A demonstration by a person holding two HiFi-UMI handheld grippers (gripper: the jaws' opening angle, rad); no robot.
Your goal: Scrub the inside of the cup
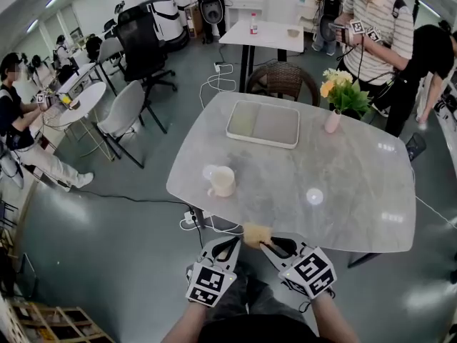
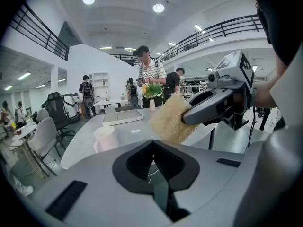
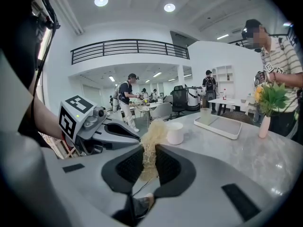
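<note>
1. The pale cream ceramic cup [image 1: 221, 181] stands upright near the left edge of the grey marble-look oval table [image 1: 357, 206], with its handle turned left. Its mouth faces up, so the inside is open to a scrubber from above. Neither gripper touches it; both are well apart from it.
2. The left gripper [image 1: 234, 243] hovers off the table's near edge with its jaws pressed together on nothing. It looks kept free to steady the cup.
3. The tan fibrous scrub sponge [image 1: 256, 234] is pinched by one end, and most of it juts past the jaw tips. That likely lets the loose part reach inside the cup.
4. The right gripper [image 1: 267, 246] clamps that sponge and angles inward beside the left one.
5. The white rectangular tray [image 1: 263, 124] and the pink vase of yellow flowers [image 1: 341, 95] sit at the far side, clear of the work.
</note>
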